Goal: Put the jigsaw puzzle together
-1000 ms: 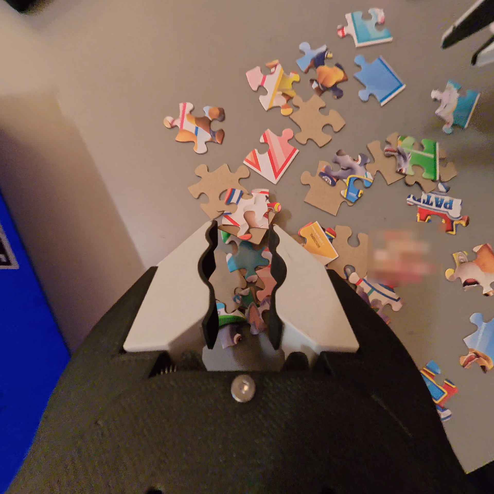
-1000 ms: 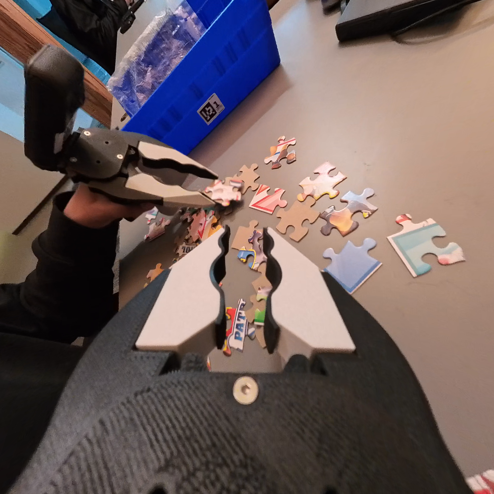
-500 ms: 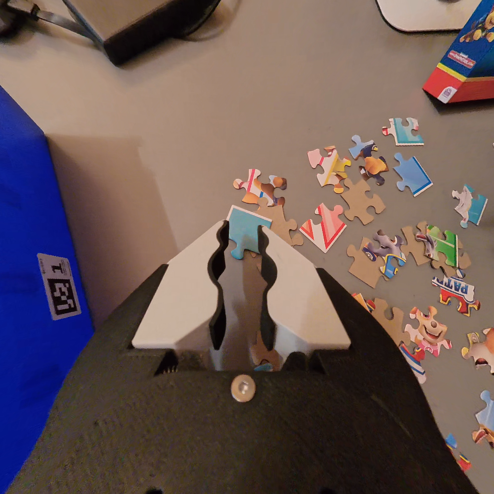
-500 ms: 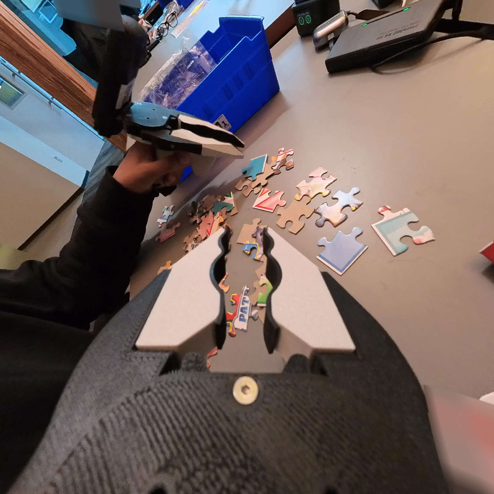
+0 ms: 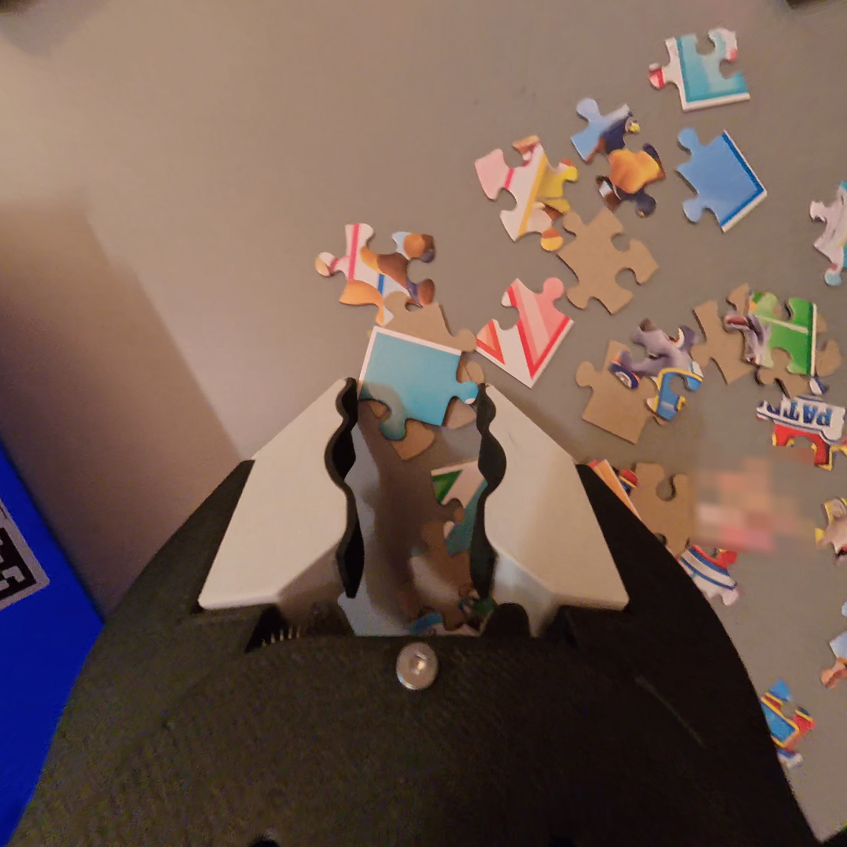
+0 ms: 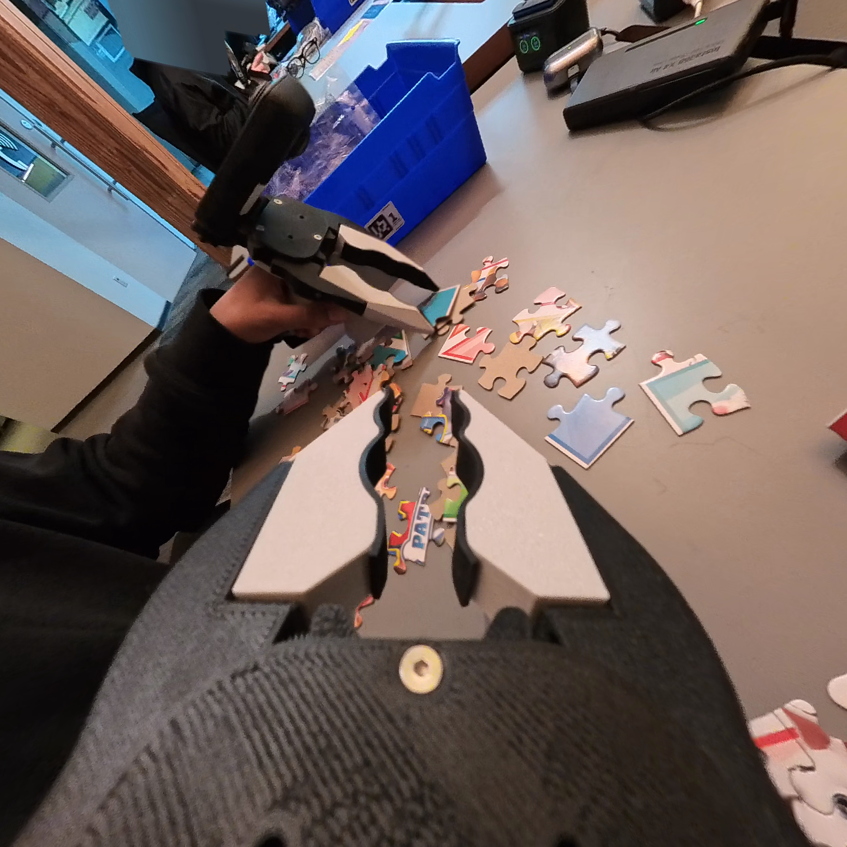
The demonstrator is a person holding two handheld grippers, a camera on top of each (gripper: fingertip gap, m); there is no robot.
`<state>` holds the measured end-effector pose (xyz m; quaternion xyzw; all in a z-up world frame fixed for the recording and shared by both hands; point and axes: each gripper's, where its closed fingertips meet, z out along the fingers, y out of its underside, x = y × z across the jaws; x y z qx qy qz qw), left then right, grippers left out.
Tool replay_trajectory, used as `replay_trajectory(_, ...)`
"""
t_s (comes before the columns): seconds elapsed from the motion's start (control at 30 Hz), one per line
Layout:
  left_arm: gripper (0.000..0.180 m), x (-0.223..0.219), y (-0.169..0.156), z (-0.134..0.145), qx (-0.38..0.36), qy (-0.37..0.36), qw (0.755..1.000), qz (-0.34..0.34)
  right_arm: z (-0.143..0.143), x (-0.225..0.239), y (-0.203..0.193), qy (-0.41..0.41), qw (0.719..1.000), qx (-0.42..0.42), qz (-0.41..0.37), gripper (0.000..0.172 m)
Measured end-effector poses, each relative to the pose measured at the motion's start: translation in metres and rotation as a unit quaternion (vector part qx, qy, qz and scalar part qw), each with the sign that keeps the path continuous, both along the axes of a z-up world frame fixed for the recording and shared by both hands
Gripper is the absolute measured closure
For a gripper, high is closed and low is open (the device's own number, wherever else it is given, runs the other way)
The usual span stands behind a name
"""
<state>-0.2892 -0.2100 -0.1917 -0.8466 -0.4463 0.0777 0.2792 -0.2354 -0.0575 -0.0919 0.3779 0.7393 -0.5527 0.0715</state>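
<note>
On grey table (image 5: 229, 160), beside blue bin (image 6: 412, 137), loose puzzle pieces are scattered. Right gripper (image 6: 421, 398) is held above them, fingers apart, nothing between the pads. Left gripper (image 5: 415, 389) is spread wide about the teal piece (image 5: 408, 380), which is propped on brown face-down pieces (image 5: 421, 321). Pressure from the pads cannot be confirmed. The piece is judged light, thin, stiff and slick-faced, best taken across opposite edges. Its near-left corner is shadowed and partly covered by a finger.

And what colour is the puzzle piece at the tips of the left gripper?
Teal blue with a white border, the puzzle piece shows best in the left wrist view.
</note>
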Motion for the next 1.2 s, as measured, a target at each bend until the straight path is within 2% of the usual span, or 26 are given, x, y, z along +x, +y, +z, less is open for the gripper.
replay_trajectory(0.13, 0.13, 0.01, 0.001, 0.01, -0.008, 0.008, 1.0, -0.012, 0.001, 0.0, 0.004, -0.001, 1.0, -0.005, -0.003, 0.148)
replay_trajectory(0.27, 0.13, -0.017, -0.02, 0.028, -0.021, 0.049, 0.998, 0.044, 0.002, 0.0, 0.004, -0.002, 1.0, -0.01, 0.0, 0.149)
replay_trajectory(0.43, 0.13, -0.056, -0.049, 0.013, -0.055, 0.043, 0.992, 0.104, 0.006, 0.004, 0.004, 0.005, 1.0, -0.014, 0.002, 0.148)
replay_trajectory(0.47, 0.129, -0.056, -0.047, 0.01, -0.046, 0.031, 0.993, 0.105, 0.007, 0.005, 0.006, 0.008, 1.0, -0.011, 0.0, 0.148)
replay_trajectory(0.53, 0.107, -0.054, -0.044, 0.011, -0.035, 0.028, 0.991, 0.123, 0.007, 0.004, 0.012, 0.014, 1.0, -0.007, -0.008, 0.149)
replay_trajectory(0.67, 0.105, -0.026, -0.012, 0.02, 0.004, 0.021, 0.996, 0.086, 0.008, 0.0, 0.023, 0.011, 1.0, -0.013, -0.022, 0.149)
replay_trajectory(0.77, 0.105, -0.008, 0.008, 0.01, -0.016, 0.0, 0.998, 0.056, 0.009, -0.003, 0.024, 0.005, 0.999, -0.027, -0.024, 0.15)
replay_trajectory(0.83, 0.107, -0.005, 0.015, 0.004, -0.016, -0.007, 0.998, 0.055, 0.011, -0.003, 0.023, 0.004, 0.999, -0.036, -0.023, 0.151)
replay_trajectory(0.97, 0.128, -0.012, 0.012, -0.001, -0.023, -0.009, 0.997, 0.077, 0.012, 0.0, 0.022, 0.009, 0.999, -0.035, -0.02, 0.151)
replay_trajectory(1.07, 0.136, -0.014, 0.011, -0.002, -0.027, -0.01, 0.996, 0.079, 0.011, 0.001, 0.025, 0.013, 0.999, -0.03, -0.024, 0.15)
replay_trajectory(1.2, 0.137, -0.009, 0.013, -0.001, -0.023, -0.014, 0.997, 0.067, 0.01, 0.0, 0.029, 0.009, 0.999, -0.037, -0.028, 0.15)
